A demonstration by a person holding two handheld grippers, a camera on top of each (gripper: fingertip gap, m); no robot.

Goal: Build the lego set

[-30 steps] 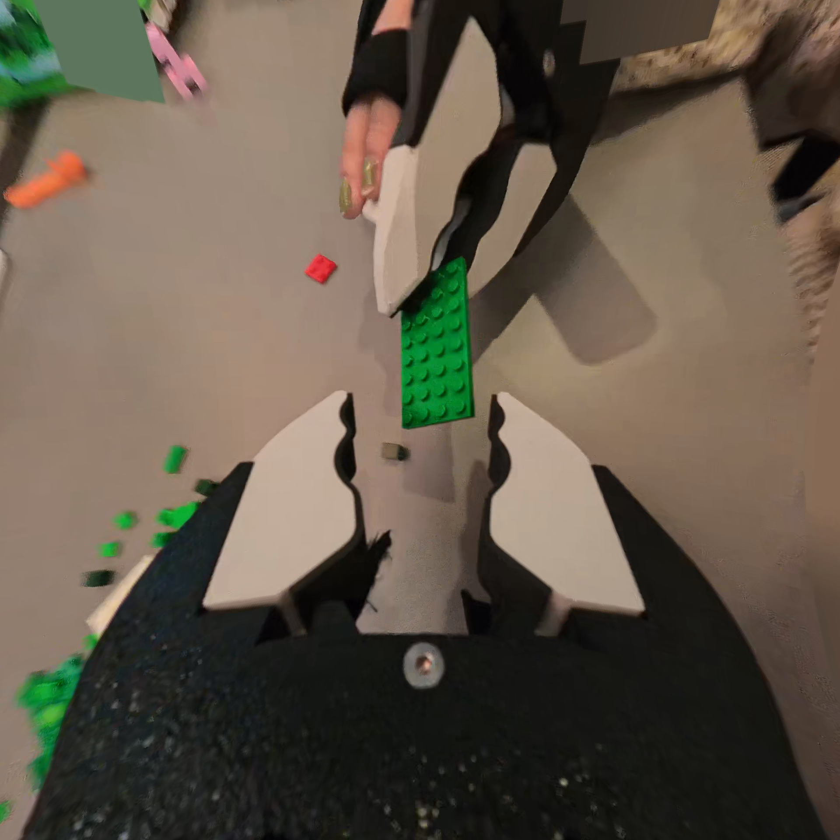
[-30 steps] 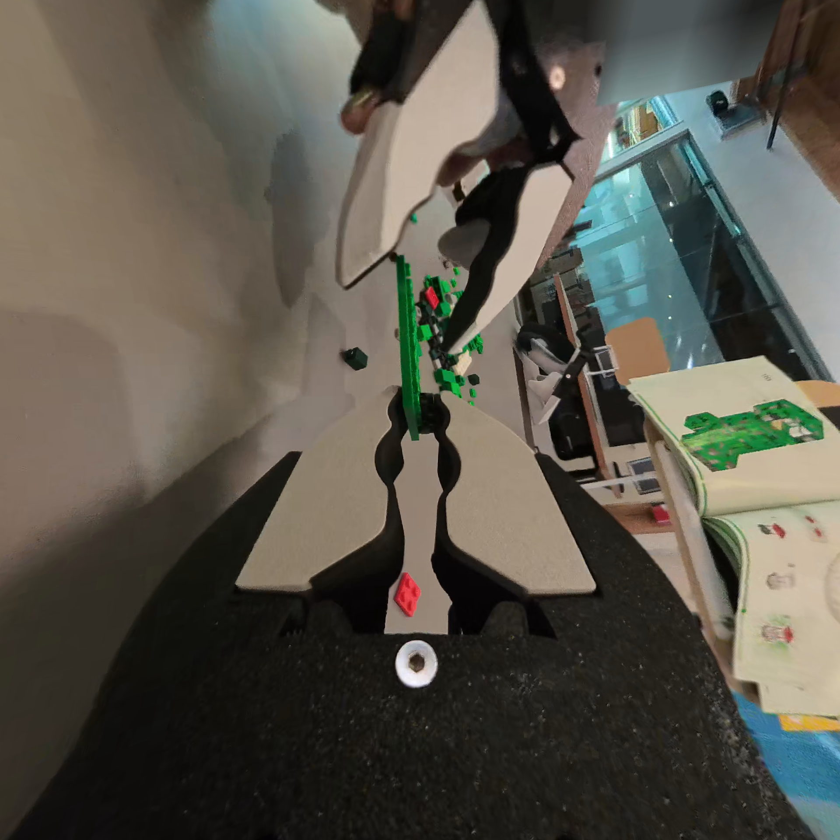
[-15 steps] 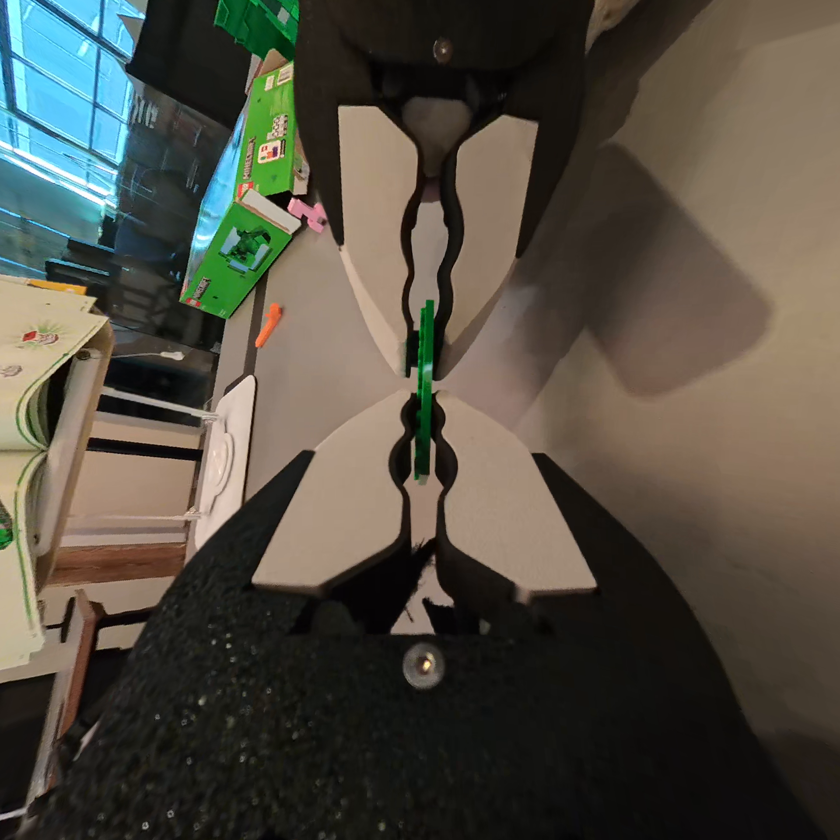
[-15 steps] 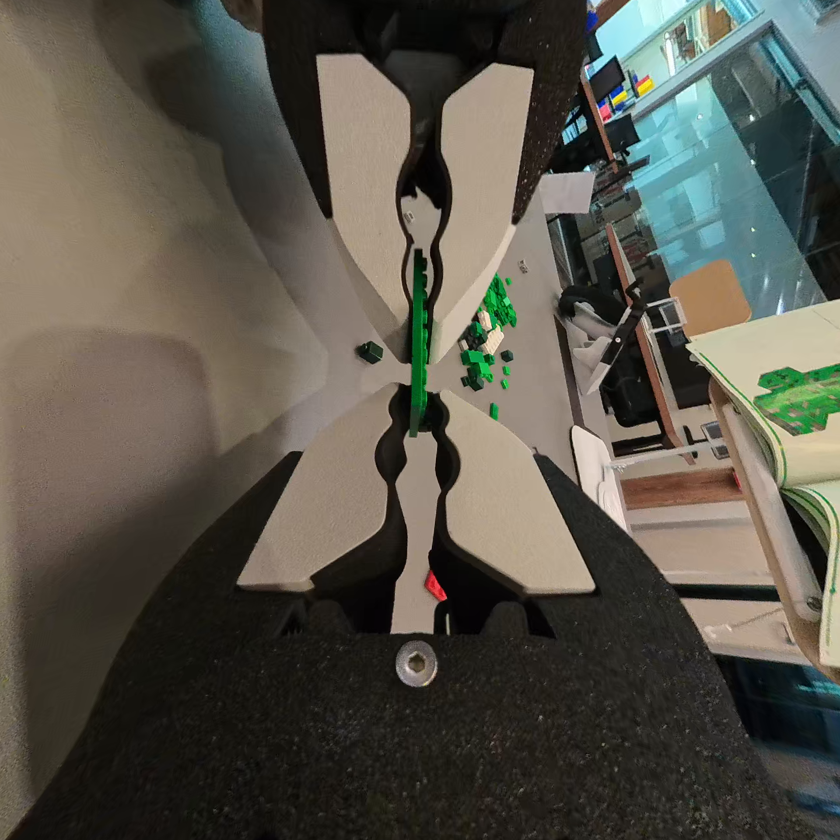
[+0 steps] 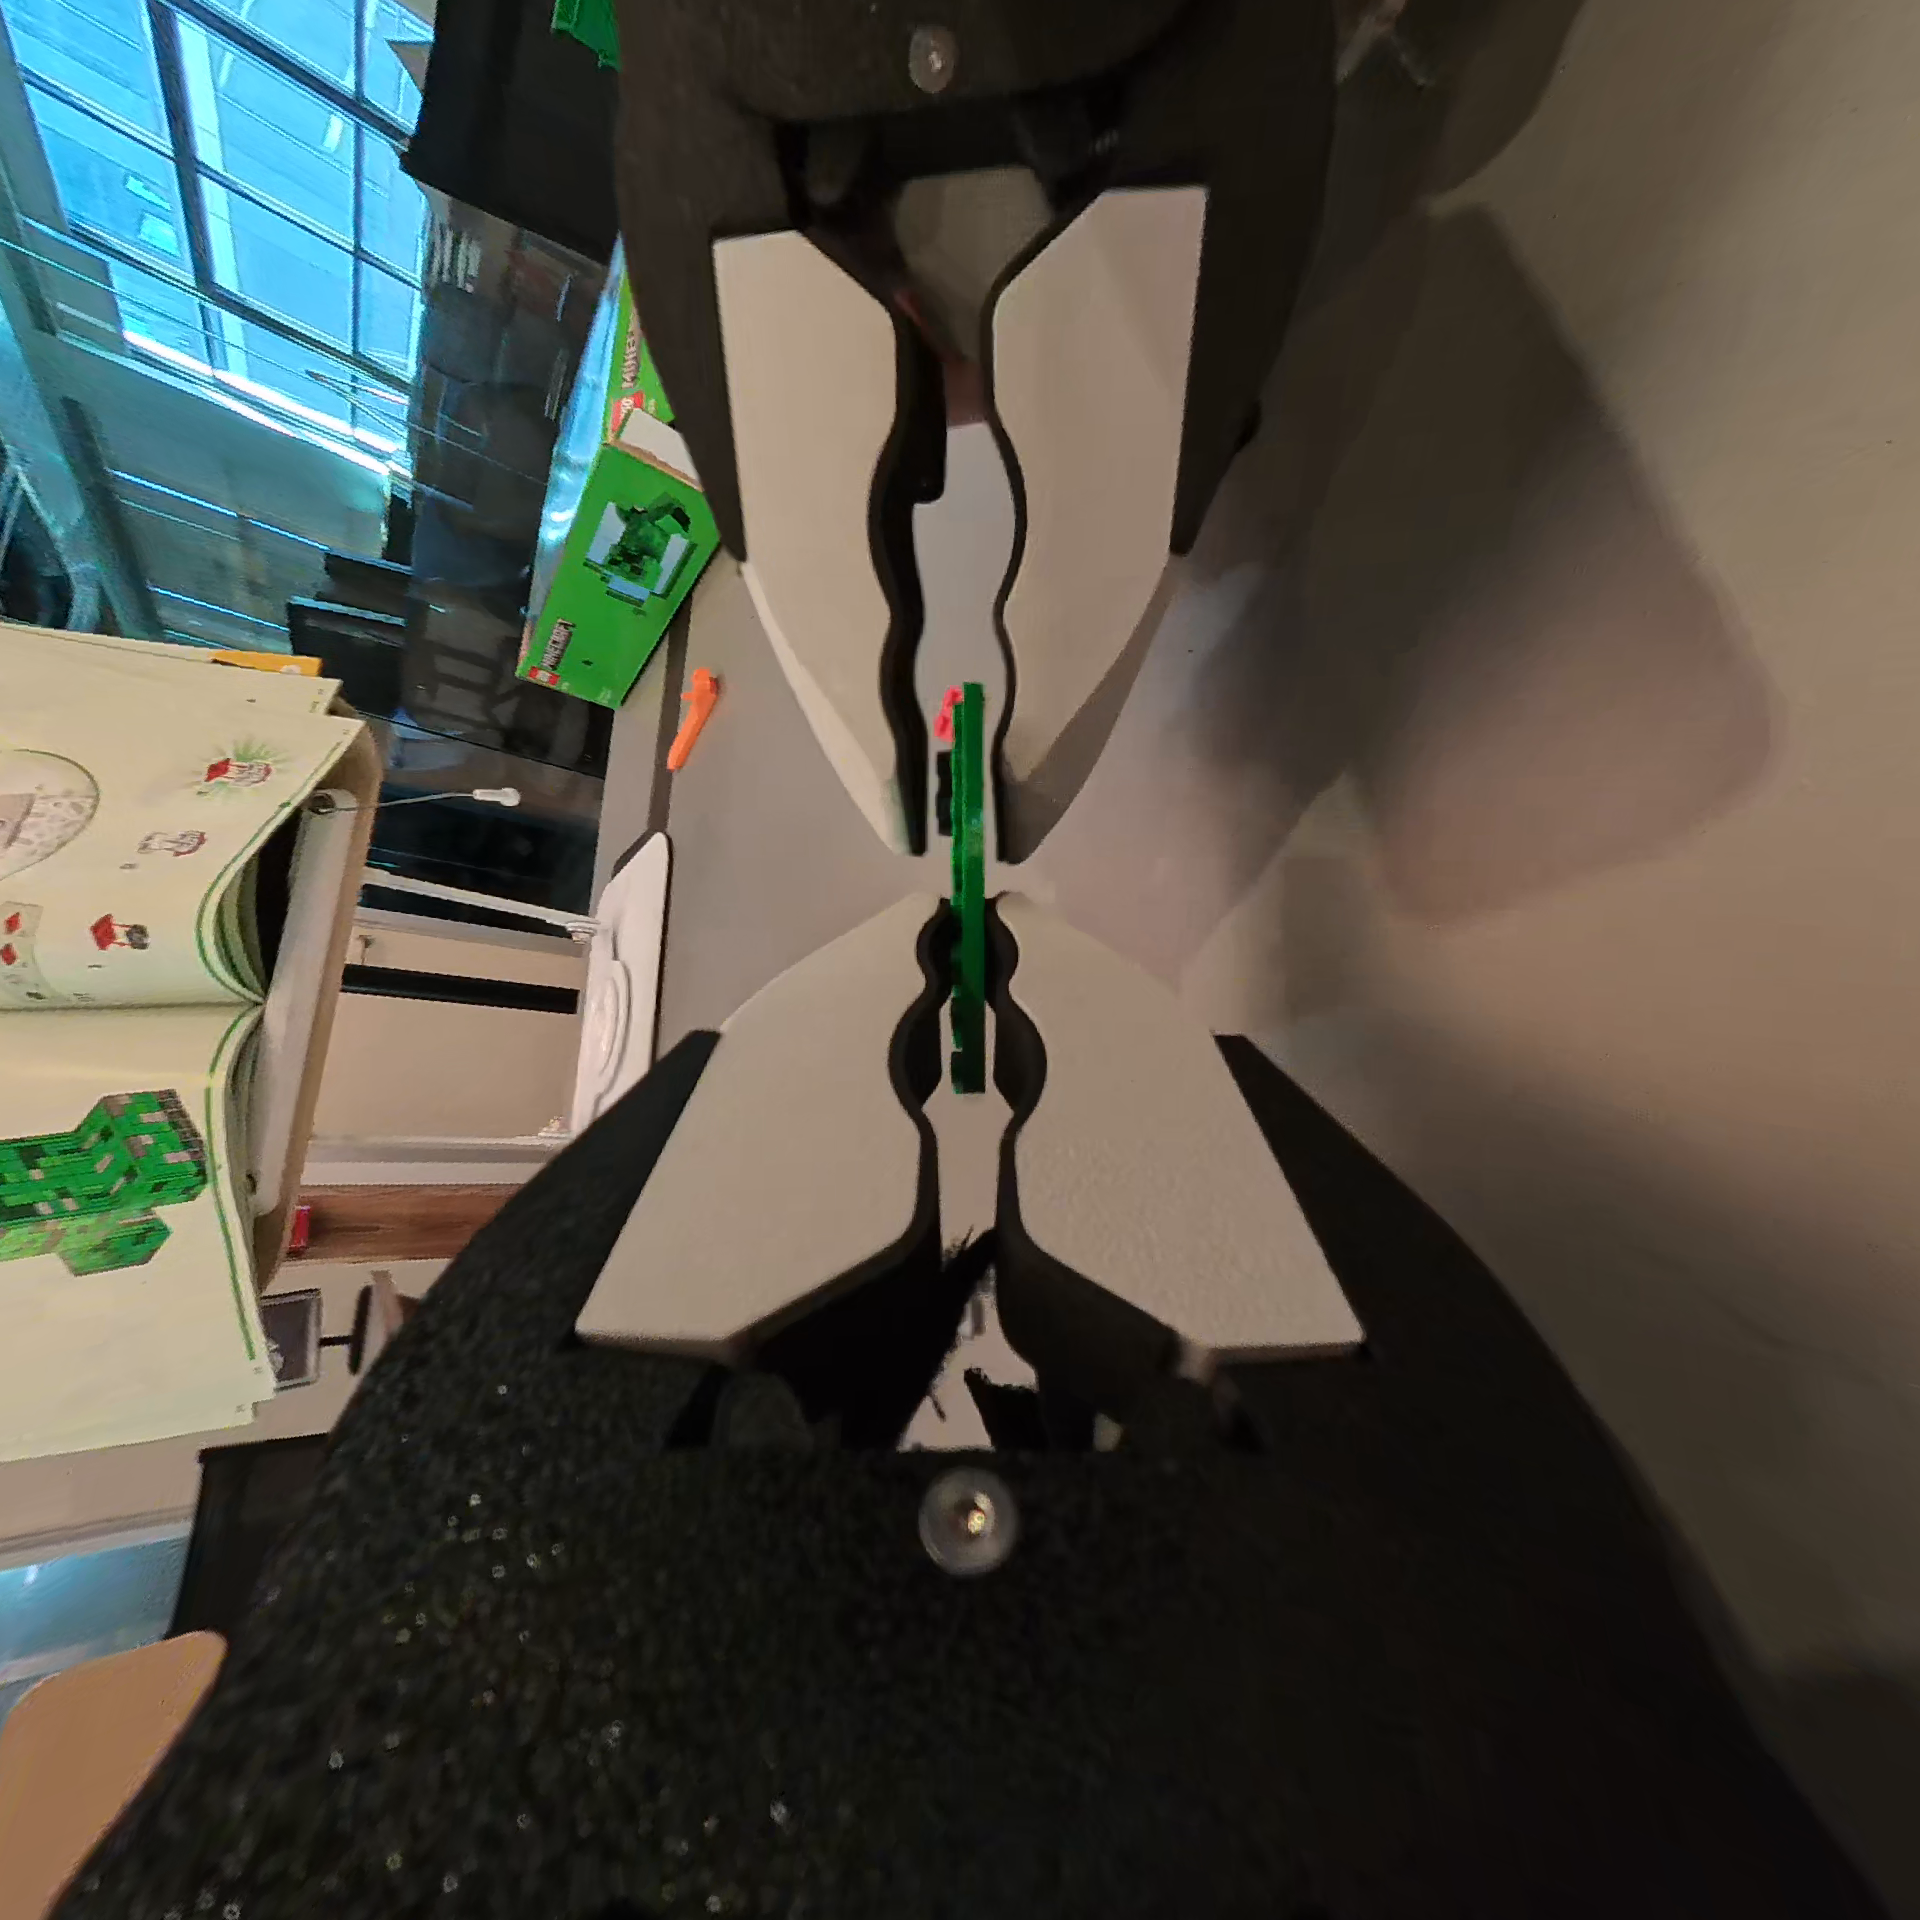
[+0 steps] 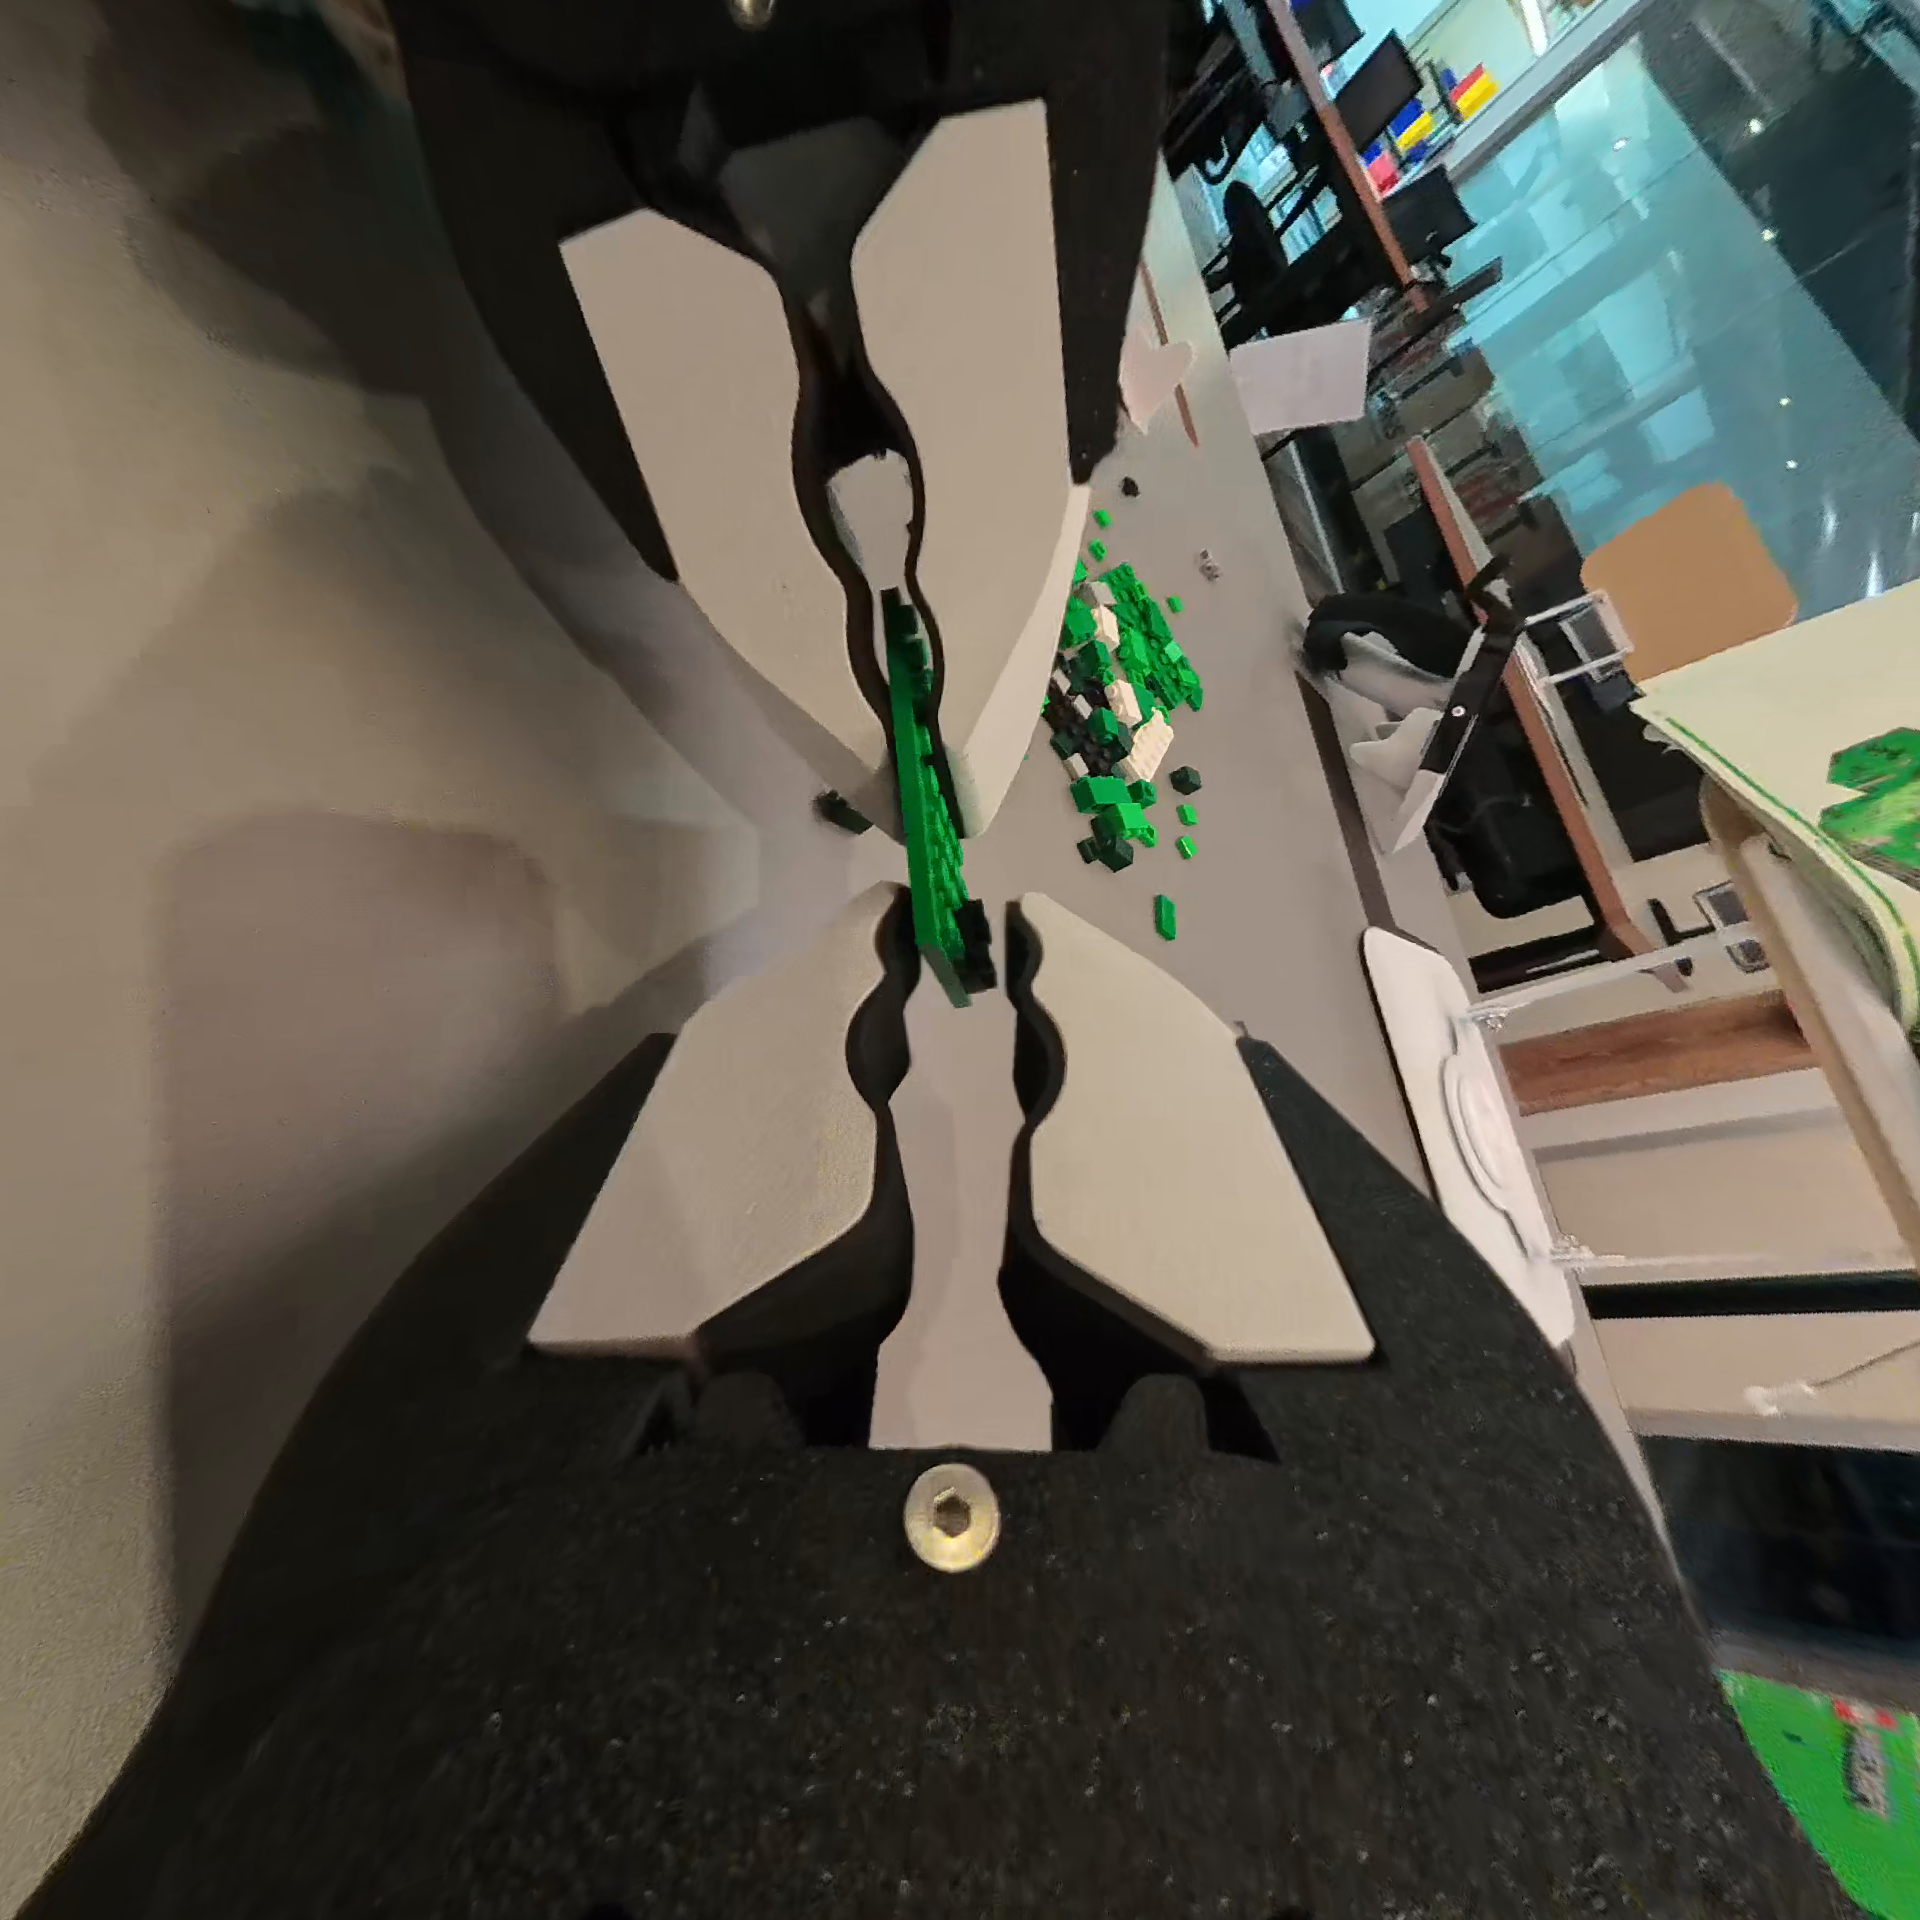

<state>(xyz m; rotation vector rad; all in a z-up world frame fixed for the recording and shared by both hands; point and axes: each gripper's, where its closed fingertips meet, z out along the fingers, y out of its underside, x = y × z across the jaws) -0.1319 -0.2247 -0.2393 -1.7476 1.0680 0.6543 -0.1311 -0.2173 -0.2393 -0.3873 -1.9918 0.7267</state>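
Observation:
A green lego plate (image 5: 972,790) is seen edge-on, held above the grey table (image 5: 1558,1143). My left gripper (image 5: 971,909) is shut on one end of it. My right gripper (image 6: 958,904) faces it tip to tip and is slightly open; the plate's other end (image 6: 930,831), with a small dark brick (image 6: 977,940) stuck on it, sits loosely between its fingertips. The left gripper also shows in the right wrist view (image 6: 928,816), and the right gripper in the left wrist view (image 5: 956,847).
A pile of green, white and dark bricks (image 6: 1122,707) lies on the table beyond the grippers. One small dark brick (image 6: 836,810) lies apart. An open instruction booklet (image 5: 114,935) stands on a holder. A green set box (image 5: 613,561) and an orange tool (image 5: 691,717) lie farther off.
My left gripper came up open, then shut on the plate's free end. My right gripper, shut on the plate before, has opened slightly; the plate now tilts in its gap.

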